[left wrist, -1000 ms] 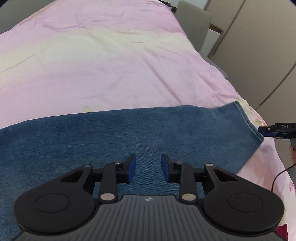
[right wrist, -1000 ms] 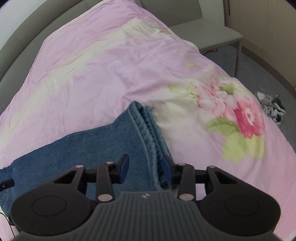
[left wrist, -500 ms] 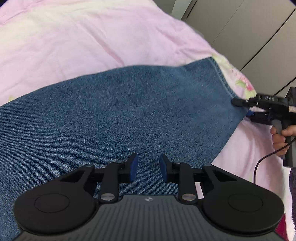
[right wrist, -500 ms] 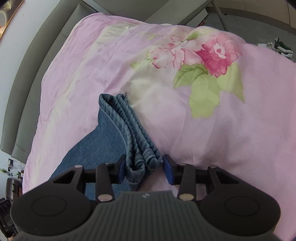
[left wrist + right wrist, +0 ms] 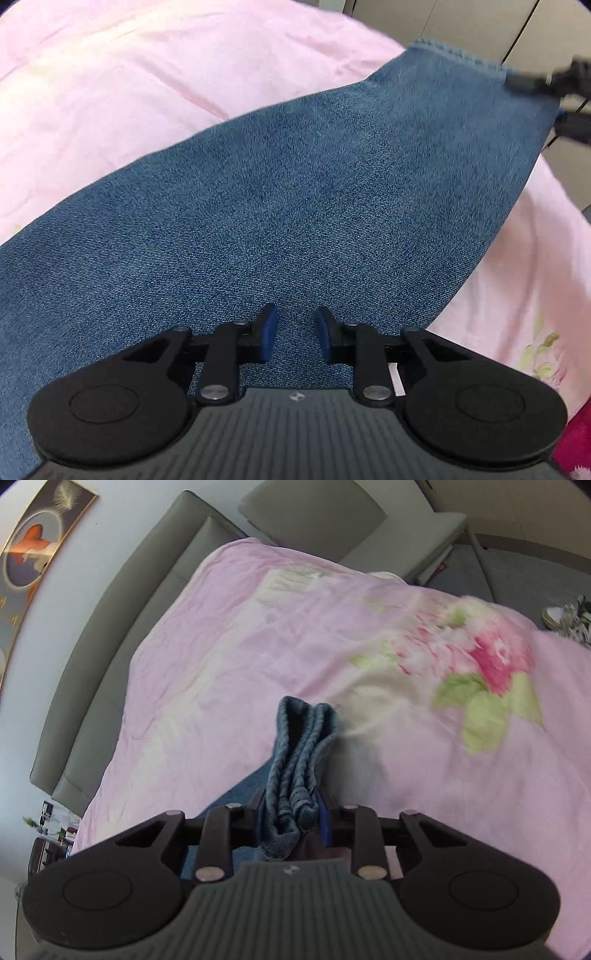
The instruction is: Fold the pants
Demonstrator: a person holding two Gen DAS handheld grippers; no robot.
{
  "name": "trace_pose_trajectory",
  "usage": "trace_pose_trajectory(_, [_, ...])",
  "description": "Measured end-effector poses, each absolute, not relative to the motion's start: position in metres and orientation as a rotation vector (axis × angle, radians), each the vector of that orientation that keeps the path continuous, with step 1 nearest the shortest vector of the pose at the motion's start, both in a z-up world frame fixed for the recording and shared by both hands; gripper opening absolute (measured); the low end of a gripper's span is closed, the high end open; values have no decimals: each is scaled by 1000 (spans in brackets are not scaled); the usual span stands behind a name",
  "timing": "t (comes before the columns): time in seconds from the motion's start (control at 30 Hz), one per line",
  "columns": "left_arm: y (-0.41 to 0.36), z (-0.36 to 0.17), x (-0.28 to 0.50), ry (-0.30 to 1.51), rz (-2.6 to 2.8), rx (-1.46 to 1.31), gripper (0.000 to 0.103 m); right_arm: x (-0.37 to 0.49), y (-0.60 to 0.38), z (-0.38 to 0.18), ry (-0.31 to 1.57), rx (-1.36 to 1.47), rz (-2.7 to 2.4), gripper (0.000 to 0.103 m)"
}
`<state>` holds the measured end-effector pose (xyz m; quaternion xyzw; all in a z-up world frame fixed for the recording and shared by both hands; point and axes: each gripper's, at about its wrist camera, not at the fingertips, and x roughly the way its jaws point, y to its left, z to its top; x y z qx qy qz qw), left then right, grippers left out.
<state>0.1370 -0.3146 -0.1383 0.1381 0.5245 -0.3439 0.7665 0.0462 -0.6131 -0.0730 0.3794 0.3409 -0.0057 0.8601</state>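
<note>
Blue denim pants (image 5: 280, 206) lie across a pink bedspread (image 5: 110, 96). My left gripper (image 5: 292, 338) is open and hovers just above the middle of the denim, holding nothing. My right gripper (image 5: 291, 814) is shut on the stacked leg hems (image 5: 301, 753) and holds them lifted above the bedspread (image 5: 229, 646). In the left wrist view the right gripper (image 5: 546, 83) shows blurred at the raised far end of the pants.
A grey headboard (image 5: 122, 602) and a grey chair (image 5: 314, 517) stand beyond the bed. Sneakers (image 5: 567, 618) lie on the floor at the right. Wardrobe doors (image 5: 461, 26) stand past the bed's far edge. A red cloth (image 5: 570, 456) lies at the lower right.
My right gripper closed on the leg hems and lifted them off the bed. The far end of the pants rose. My left gripper stayed open and moved lower over the denim.
</note>
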Motion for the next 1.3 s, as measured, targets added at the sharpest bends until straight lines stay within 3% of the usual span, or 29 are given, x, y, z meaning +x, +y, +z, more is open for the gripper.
trace_pose_trajectory(0.23, [-250, -97, 116, 1060, -723, 225, 30, 70, -525, 25, 669, 615, 141, 24])
trace_pose_trajectory(0.47, [-141, -50, 108, 952, -580, 62, 32, 105, -402, 63, 701, 545, 307, 24])
trace_pose_trajectory(0.77, [-6, -52, 91, 918, -366, -149, 32, 143, -242, 3, 876, 518, 457, 24])
trace_pose_trajectory(1.1, [43, -84, 83, 915, -334, -373, 31, 143, -144, -106, 1114, 335, 452, 24])
trace_pose_trajectory(1.3, [47, -90, 91, 914, -322, -405, 31, 148, -131, -102, 1171, 285, 504, 37])
